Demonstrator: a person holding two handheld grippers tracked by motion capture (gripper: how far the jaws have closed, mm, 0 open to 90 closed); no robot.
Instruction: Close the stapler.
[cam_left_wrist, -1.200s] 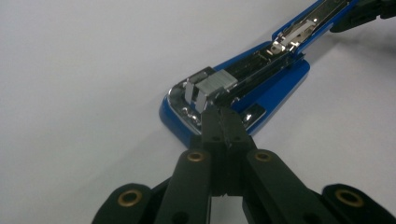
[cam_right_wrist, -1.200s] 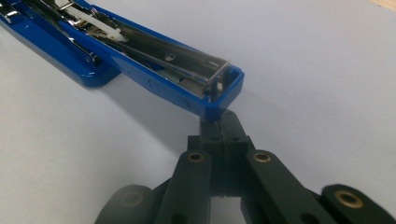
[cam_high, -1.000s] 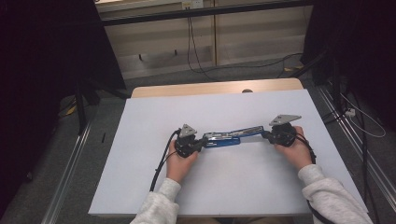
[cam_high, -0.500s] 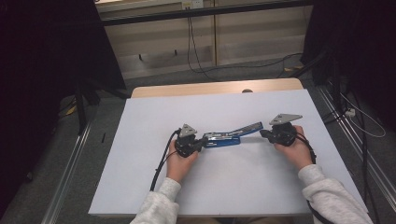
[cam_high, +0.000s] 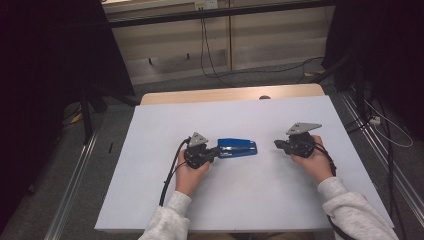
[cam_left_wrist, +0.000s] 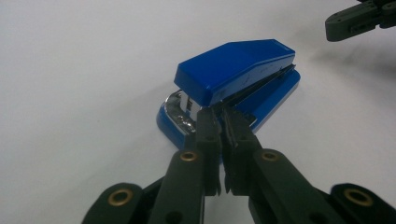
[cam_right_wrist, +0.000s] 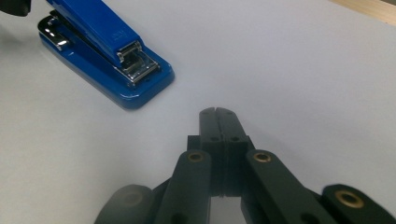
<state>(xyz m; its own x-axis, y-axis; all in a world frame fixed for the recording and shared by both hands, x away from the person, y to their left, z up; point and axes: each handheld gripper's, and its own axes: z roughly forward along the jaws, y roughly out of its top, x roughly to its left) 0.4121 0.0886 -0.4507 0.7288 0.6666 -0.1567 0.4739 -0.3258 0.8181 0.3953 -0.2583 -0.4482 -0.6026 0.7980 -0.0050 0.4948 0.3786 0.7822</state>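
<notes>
We see the white counter (cam_high: 150, 150) spread wide under both arms, its wooden far edge just showing. On it, a little left of the middle, lies the blue stapler (cam_high: 238, 148), flat on its base and folded shut, its length running left to right. Our left hand-held gripper (cam_high: 216, 151) sits at the stapler's left end; its jaws have just been opening and now stand a narrow slit apart, the tips right at the stapler's hinge end, nothing pinched between them. Our right hand-held gripper (cam_high: 277, 145) rests well to the right of the stapler, apart from it, jaws pressed together on nothing.
</notes>
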